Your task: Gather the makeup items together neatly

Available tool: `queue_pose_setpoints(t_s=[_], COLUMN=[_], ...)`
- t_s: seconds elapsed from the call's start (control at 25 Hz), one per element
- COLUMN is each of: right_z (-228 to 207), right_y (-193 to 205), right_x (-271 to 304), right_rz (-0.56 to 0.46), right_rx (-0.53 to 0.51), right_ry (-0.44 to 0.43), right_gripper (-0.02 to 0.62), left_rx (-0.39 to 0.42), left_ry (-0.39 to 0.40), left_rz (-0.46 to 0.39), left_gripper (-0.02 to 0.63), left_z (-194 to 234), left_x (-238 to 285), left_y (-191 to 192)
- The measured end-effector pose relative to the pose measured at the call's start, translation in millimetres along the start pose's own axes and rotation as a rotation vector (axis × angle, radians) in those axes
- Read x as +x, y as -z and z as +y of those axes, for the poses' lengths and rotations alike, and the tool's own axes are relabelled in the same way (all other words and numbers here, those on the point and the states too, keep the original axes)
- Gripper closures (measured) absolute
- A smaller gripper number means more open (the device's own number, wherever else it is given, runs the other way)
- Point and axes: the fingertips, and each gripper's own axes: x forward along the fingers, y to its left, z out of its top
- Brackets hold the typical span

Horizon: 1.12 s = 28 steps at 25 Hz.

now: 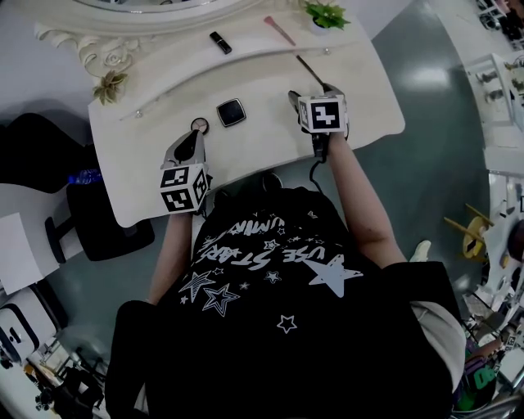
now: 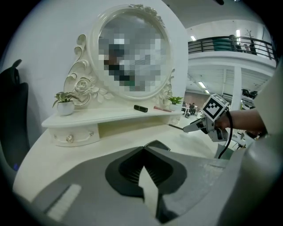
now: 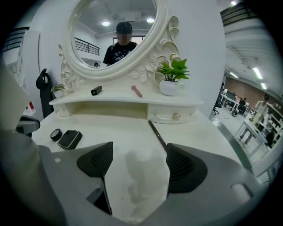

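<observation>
Makeup items number five on my feed, all lying on the white dressing table (image 1: 270,139). Two sit on its raised shelf (image 1: 180,69) along the back edge: one black lipstick tube (image 1: 219,42) near the middle and one pink stick (image 1: 279,30) towards the right end. Three lie on the lower surface. One square black compact (image 1: 231,112) and one small round compact (image 1: 199,125) sit just beside each other, left of centre near the front edge. One long dark pencil (image 1: 309,69) lies right of centre, running back towards the shelf. Any print on them is too small for me to read.

The only writing I can make out is white lettering on the person's black T-shirt (image 1: 278,270), something like "USE STAR" among printed stars.

My left gripper (image 2: 143,148) has its jaws together with nothing between them, tips near the two compacts. My right gripper (image 3: 139,152) has its jaws apart over bare tabletop; the pencil's near end lies by the right-hand jaw, unclamped. Each of the two grippers carries one marker cube (image 1: 322,113). Two small potted plants (image 1: 326,14) stand at the shelf's ends.
</observation>
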Motion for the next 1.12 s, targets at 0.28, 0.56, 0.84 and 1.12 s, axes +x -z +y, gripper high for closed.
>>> queue_pose_setpoints(t_s=[0.28,0.56,0.84,1.12], right_z=[-36.3,-49.8,-50.8,-47.5], right_y=[3.9,3.2,1.5,2.3], right_x=[13.8,32.2,46.9,53.4], right_rz=[0.037,0.05,0.068,0.086], right_rx=[-0.043,-0.072,-0.089,-0.1], right_ry=[-0.022,-0.073,-0.1,-0.142], right_gripper=[0.262,0.357,0.431,0.48], left_rx=[-0.034,-0.075,-0.083,-0.091], left_ry=[-0.046,-0.113,-0.161,-0.184], left_rz=[-0.002,0.005,0.026,0.036], left_gripper=[0.604,0.604,0.604,0.604], left_z=[-25.9,-38.4,-38.1,-39.3], left_x=[17.1,17.2,13.9,14.1], left_y=[-2.1,5.6,12.9,15.4])
